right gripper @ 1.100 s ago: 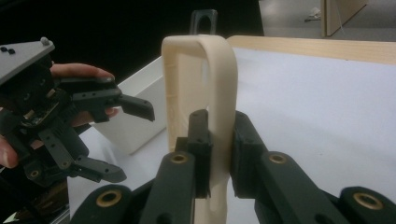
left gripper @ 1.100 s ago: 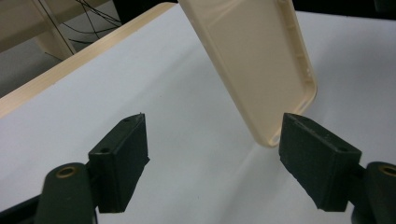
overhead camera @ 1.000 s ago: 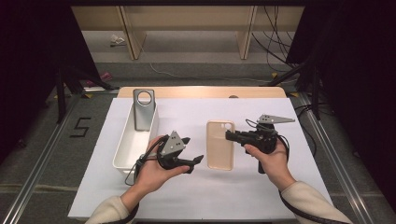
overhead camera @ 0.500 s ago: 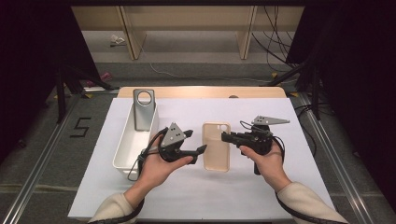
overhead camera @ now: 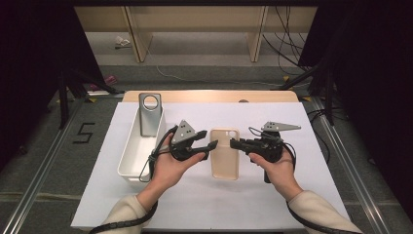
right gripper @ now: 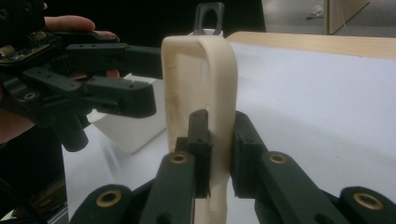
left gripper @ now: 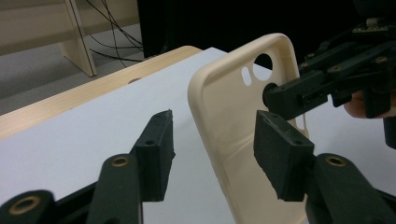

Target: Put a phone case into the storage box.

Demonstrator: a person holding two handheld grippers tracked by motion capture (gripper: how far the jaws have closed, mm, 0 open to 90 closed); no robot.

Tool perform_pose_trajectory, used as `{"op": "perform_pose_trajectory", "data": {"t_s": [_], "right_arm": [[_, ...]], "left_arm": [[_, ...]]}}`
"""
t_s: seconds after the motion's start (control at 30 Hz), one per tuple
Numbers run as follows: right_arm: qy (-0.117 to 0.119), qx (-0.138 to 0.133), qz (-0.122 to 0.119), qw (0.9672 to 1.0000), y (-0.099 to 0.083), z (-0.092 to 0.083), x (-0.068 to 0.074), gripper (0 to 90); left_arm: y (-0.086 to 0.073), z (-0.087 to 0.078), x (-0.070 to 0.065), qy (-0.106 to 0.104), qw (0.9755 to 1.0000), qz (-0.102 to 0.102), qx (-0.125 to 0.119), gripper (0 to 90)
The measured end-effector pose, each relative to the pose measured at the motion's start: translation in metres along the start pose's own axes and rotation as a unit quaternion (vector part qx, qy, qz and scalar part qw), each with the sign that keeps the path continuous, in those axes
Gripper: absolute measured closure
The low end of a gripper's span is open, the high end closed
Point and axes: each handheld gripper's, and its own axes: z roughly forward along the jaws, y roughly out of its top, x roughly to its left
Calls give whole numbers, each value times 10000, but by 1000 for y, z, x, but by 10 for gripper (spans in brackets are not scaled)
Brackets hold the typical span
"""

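A cream phone case [overhead camera: 225, 155] is held raised on edge over the white table sheet. My right gripper [overhead camera: 233, 144] is shut on its right rim near the camera hole; in the right gripper view the two jaws [right gripper: 218, 140] pinch the rim of the case [right gripper: 205, 70]. My left gripper [overhead camera: 210, 139] is at the case's left rim. Its jaws have just been closing. In the left gripper view they [left gripper: 217, 144] straddle that rim of the case [left gripper: 233, 116], one jaw still apart from it, so the gripper is open.
A white bin [overhead camera: 127, 158] stands at the left of the sheet, with a grey phone case [overhead camera: 150, 114] leaning upright at its far end. The table's wooden edge [overhead camera: 209, 96] runs along the back. Cables trail from both grippers.
My left gripper has moved away from the person and toward the cream case, and its jaws have narrowed around the case's left rim. The right gripper has kept its grip and place.
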Motion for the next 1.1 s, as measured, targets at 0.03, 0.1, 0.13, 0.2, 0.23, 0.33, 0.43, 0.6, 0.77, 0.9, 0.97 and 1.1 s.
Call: {"op": "perform_pose_trajectory", "data": {"t_s": [0.03,0.1,0.13,0.2,0.23,0.33,0.43,0.6,0.77,0.9,0.97,1.1], "right_arm": [[-3,2,1,10000,0,0,0,810],[-1,0,6,10000,0,0,0,810],[6,0,3,10000,0,0,0,809],[-2,-3,-1,10000,0,0,0,810],[1,-4,7,10000,0,0,0,810],[-3,-5,-2,10000,0,0,0,810],[-13,-18,6,10000,0,0,0,810],[-9,-9,3,10000,0,0,0,810],[-14,-21,4,10000,0,0,1,810],[-20,-18,7,10000,0,0,1,810],[-16,-24,6,10000,0,0,1,810],[-18,-22,-6,10000,0,0,1,810]], "left_arm": [[1,0,0,-10,10000,-21,-18,505],[2,1,0,3,10000,-42,-34,532],[3,1,0,3,10000,-65,-42,548],[3,2,1,40,9999,-116,-52,575],[3,3,1,41,9999,-128,-48,585],[3,5,1,44,9998,-199,-14,608],[3,7,0,17,9995,-301,-21,640],[3,8,1,18,9995,-329,-9,683],[3,7,2,61,9992,-391,-18,733],[2,7,2,99,9990,-440,-20,772],[2,7,3,104,9988,-479,-30,788],[2,7,2,143,9985,-531,-42,802]]}}
